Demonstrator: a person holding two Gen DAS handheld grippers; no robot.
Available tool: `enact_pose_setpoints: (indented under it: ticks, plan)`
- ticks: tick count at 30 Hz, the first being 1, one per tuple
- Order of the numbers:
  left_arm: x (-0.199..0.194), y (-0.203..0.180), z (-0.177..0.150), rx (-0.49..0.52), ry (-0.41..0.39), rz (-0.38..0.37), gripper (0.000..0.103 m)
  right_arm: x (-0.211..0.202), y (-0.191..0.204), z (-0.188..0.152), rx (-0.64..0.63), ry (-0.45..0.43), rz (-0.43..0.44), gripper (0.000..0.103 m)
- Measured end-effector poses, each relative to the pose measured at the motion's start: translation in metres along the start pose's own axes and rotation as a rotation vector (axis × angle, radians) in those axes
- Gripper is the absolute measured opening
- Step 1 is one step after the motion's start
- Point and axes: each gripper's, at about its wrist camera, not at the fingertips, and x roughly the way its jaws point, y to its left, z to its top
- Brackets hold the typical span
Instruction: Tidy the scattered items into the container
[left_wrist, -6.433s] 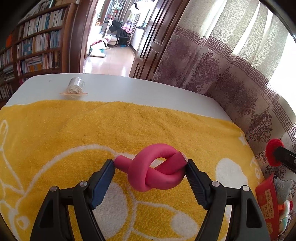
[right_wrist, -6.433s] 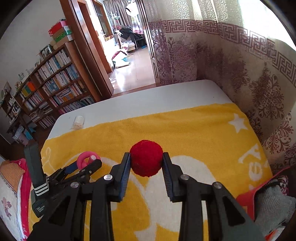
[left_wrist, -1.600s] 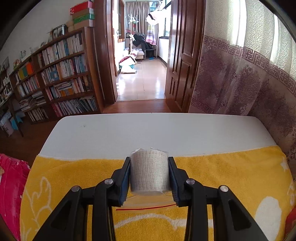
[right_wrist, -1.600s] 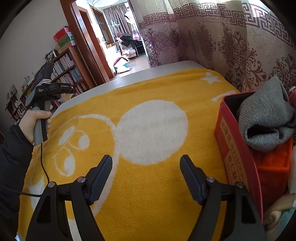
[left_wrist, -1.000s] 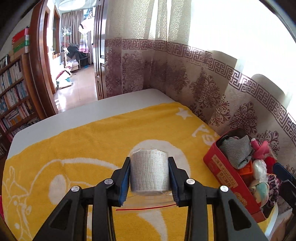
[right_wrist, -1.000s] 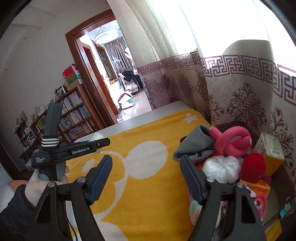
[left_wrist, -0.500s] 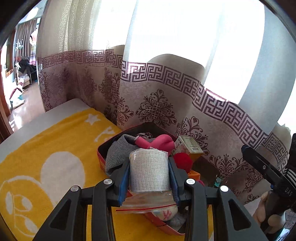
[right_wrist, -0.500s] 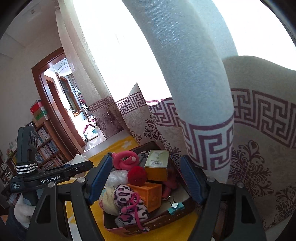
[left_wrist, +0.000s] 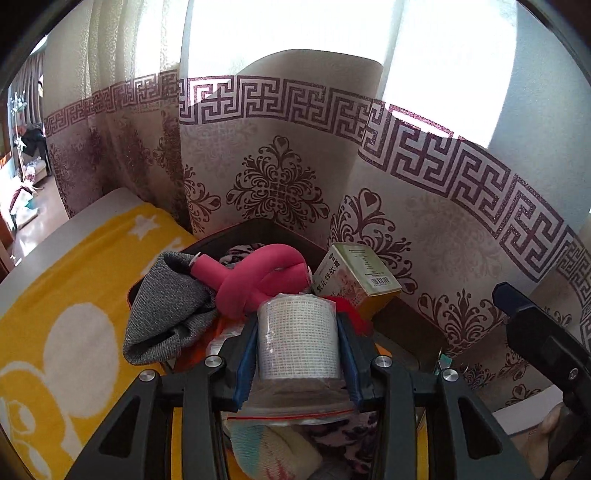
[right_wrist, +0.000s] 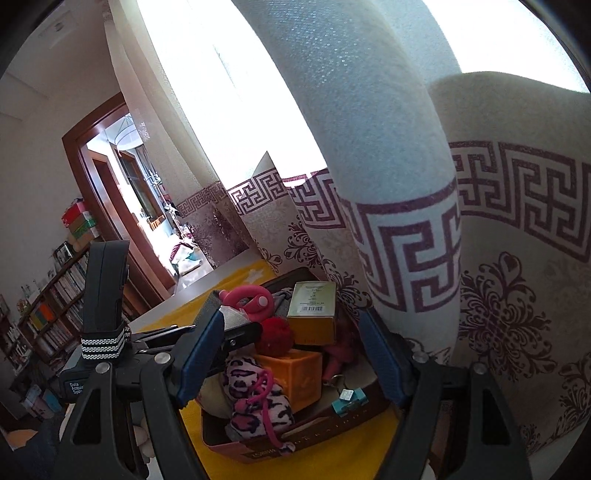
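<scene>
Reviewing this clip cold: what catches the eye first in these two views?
The white gauze roll, clamped in the left gripper, hangs over the crammed red box. In the box, a knotted pink foam tube sits beside a grey cloth. The right gripper, jaws wide apart, frames the box.

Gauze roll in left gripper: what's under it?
The gauze roll hangs over the filled box: a clear bag and leopard-print fabric show below. The box floor is hidden by the contents.

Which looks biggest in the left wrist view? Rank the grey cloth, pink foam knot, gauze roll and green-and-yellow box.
1. grey cloth
2. pink foam knot
3. gauze roll, held nearest the camera in the left gripper, so its rank is unsure
4. green-and-yellow box, similar to the roll
</scene>
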Motion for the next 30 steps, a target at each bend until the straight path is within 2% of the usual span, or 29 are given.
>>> enact_pose_setpoints:
  ticks: [2,4,5,8,11,14,15,16,17,19,22,25,27,30]
  plan:
    - [-0.003,0.002,0.000,-0.007,0.010,-0.012,0.054,-0.001,0.000,-0.001,-0.010,0.012,-0.005,0.079]
    - [-0.010,0.001,-0.001,-0.005,-0.005,-0.034,0.082,-0.001,-0.001,-0.001,-0.018,0.027,-0.012,0.080]
    - [-0.016,-0.001,-0.002,0.007,-0.023,-0.014,0.085,-0.003,-0.002,-0.002,-0.021,0.034,-0.016,0.080]
    - [-0.036,-0.005,-0.006,0.038,-0.072,0.022,0.085,-0.008,-0.003,-0.006,-0.037,0.055,-0.027,0.081]
    - [-0.060,0.000,-0.014,0.019,-0.115,0.044,0.085,-0.013,-0.002,-0.012,-0.062,0.082,-0.033,0.081]
    - [-0.087,0.008,-0.029,-0.003,-0.169,0.134,0.085,-0.018,0.002,-0.020,-0.102,0.112,-0.032,0.081]
    - [-0.095,0.010,-0.034,-0.010,-0.184,0.178,0.089,-0.019,0.004,-0.023,-0.116,0.124,-0.029,0.081]
    - [-0.103,0.012,-0.039,-0.018,-0.198,0.225,0.103,-0.020,0.007,-0.027,-0.130,0.138,-0.026,0.081]
    - [-0.111,0.013,-0.046,-0.030,-0.215,0.265,0.103,-0.019,0.010,-0.031,-0.145,0.155,-0.021,0.081]
    - [-0.124,0.015,-0.057,-0.047,-0.237,0.301,0.103,-0.019,0.017,-0.040,-0.176,0.193,-0.004,0.082]
    - [-0.128,0.015,-0.066,-0.067,-0.218,0.299,0.103,-0.020,0.028,-0.051,-0.216,0.228,-0.006,0.082]
    - [-0.124,0.010,-0.075,-0.087,-0.172,0.279,0.103,-0.027,0.032,-0.056,-0.221,0.227,-0.013,0.082]
    - [-0.117,0.001,-0.079,-0.069,-0.137,0.277,0.103,-0.032,0.032,-0.059,-0.213,0.224,-0.014,0.082]
    - [-0.102,-0.014,-0.088,-0.023,-0.093,0.318,0.103,-0.036,0.031,-0.063,-0.201,0.218,-0.017,0.083]
